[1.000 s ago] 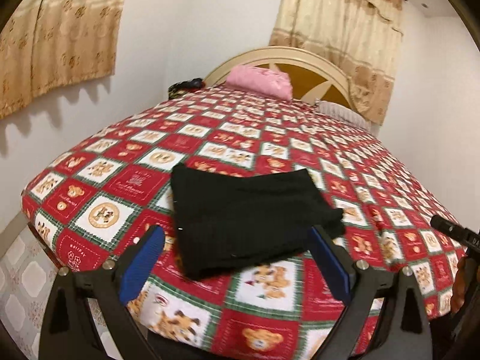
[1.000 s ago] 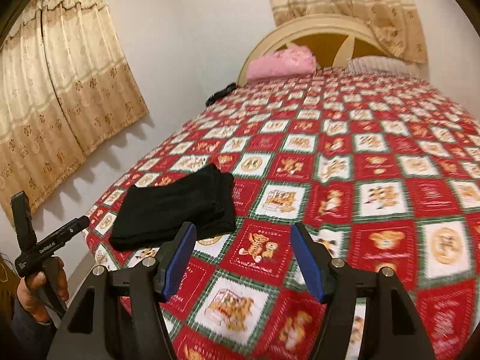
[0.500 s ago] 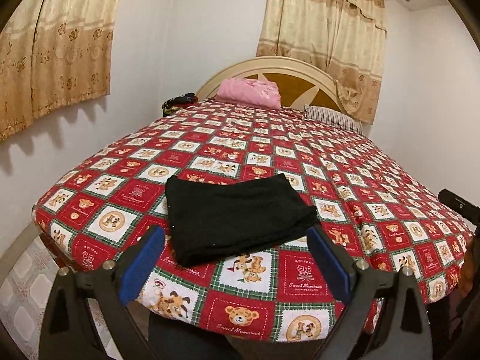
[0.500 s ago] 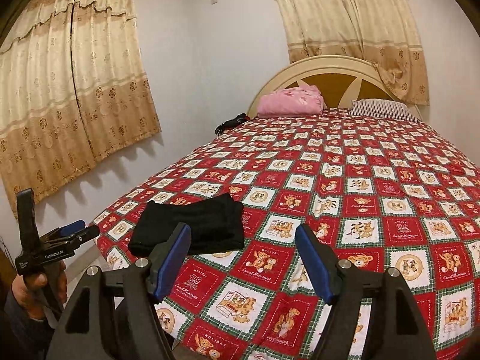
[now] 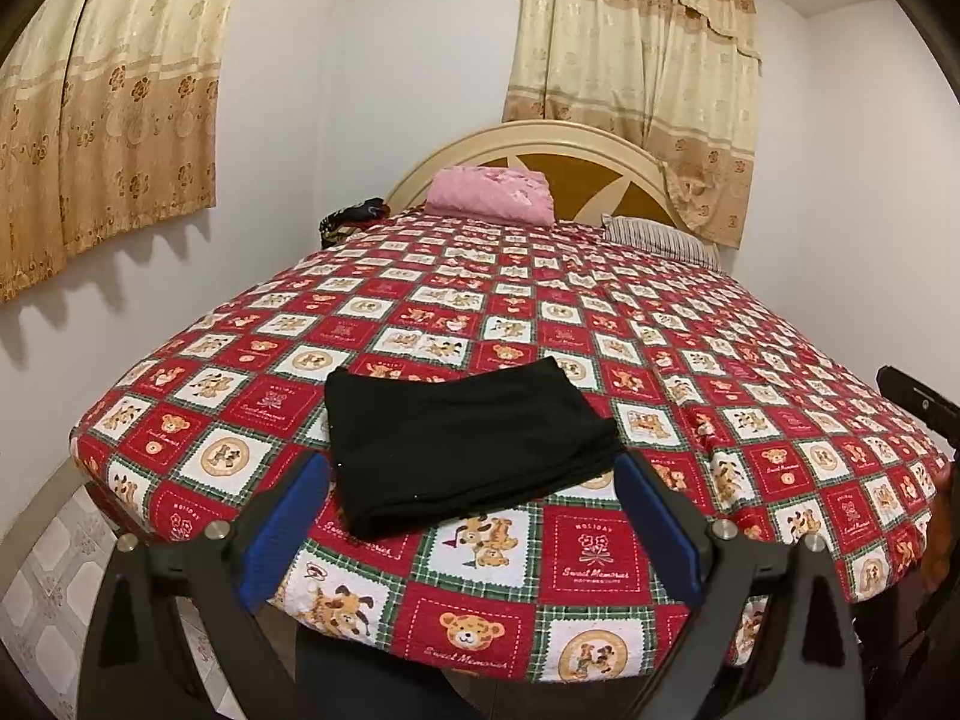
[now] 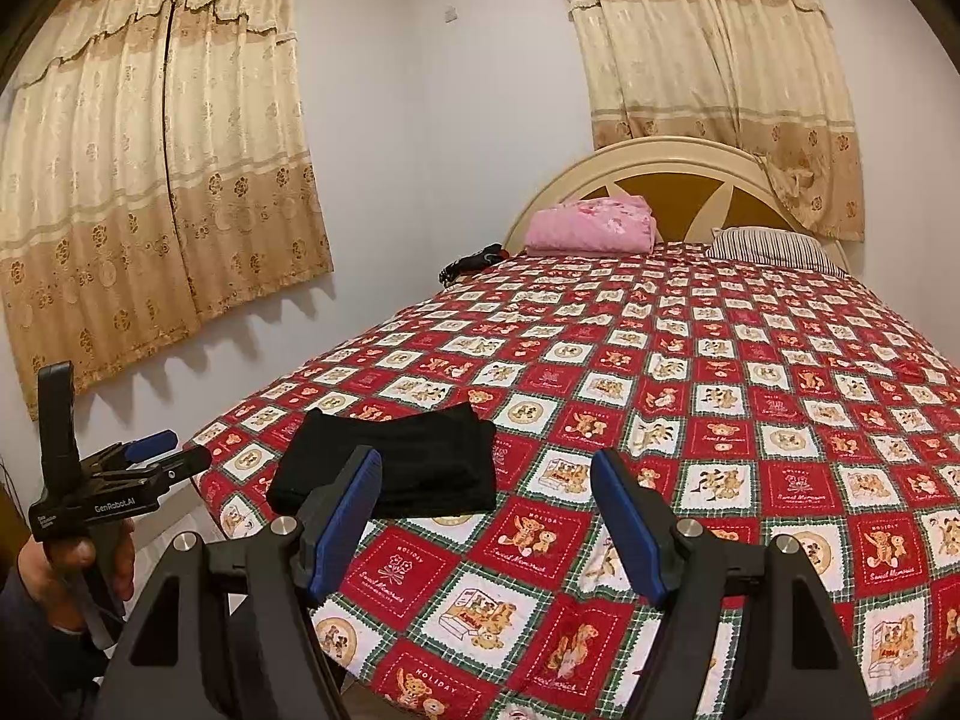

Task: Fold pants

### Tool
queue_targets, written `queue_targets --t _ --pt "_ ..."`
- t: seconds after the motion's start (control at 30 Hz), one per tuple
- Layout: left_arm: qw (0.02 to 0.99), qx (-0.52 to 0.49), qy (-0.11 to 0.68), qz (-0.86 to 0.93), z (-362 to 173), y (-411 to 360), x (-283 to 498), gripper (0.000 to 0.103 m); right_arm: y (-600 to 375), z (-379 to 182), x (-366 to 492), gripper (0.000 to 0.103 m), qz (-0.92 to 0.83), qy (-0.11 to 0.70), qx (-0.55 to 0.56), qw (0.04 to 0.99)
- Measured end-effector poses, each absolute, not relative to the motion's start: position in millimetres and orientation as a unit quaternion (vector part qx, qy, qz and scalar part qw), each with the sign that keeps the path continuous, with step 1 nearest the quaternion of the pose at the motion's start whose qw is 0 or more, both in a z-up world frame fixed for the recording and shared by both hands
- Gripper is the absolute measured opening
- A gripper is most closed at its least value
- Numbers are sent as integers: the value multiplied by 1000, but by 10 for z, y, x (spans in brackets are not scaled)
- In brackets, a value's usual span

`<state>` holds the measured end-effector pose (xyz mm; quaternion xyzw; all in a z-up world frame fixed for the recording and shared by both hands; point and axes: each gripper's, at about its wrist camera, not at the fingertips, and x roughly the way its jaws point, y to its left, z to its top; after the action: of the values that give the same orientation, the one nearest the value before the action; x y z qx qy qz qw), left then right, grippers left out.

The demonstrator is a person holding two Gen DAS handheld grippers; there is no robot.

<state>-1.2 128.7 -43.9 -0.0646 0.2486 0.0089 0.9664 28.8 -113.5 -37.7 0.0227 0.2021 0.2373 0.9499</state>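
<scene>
Nearest me, my left tongs [image 5: 471,495] are spread wide with nothing between the blue pads [image 5: 282,531], held off the near edge of the bed [image 5: 474,618]. My right tongs [image 6: 486,507] are spread the same way and empty, further right along that edge. From the right view I can see my left hand [image 6: 75,564] gripping its handle out to the left, off the bed's near left corner.

The pants [image 5: 465,441] lie folded into a black rectangle on the bedspread, close to the near edge and toward the left corner. From the left view they sit just beyond my pads, apart from them; the thicker stacked edge faces me. Nothing lies between my tongs and the pants.

To the right of the pants the bedspread runs bare and flat for a long way, with teddy-bear squares all across it. On the left the bed drops to a tiled floor [image 5: 42,564], with a wall close beside.

At the far end a pink bundle [image 5: 492,195] rests against the headboard [image 5: 606,147], a striped pillow [image 5: 657,240] to its right, and a dark object [image 5: 351,222] at the far left edge that I cannot make out. Curtains [image 5: 636,78] hang behind the headboard, covering its right end, and on the left wall. My right tongs show only as a black tip at the right border of the left view.
</scene>
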Motion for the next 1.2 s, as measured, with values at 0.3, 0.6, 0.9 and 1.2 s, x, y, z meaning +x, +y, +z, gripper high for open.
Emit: queue_targets --t 0.3,0.6,0.9,1.2 --pt "968 -55 244 10 -393 1240 -38 98 -1095 -368 250 73 237 197 12 951" --pt "972 -45 229 19 -321 1220 -73 102 -1075 -358 216 73 238 193 9 952" --pt "976 -37 214 25 -286 1194 -113 102 -1042 -351 201 73 241 194 3 951" --pt "974 -36 224 26 -329 1180 -83 103 -1014 -361 203 73 246 193 -4 950"
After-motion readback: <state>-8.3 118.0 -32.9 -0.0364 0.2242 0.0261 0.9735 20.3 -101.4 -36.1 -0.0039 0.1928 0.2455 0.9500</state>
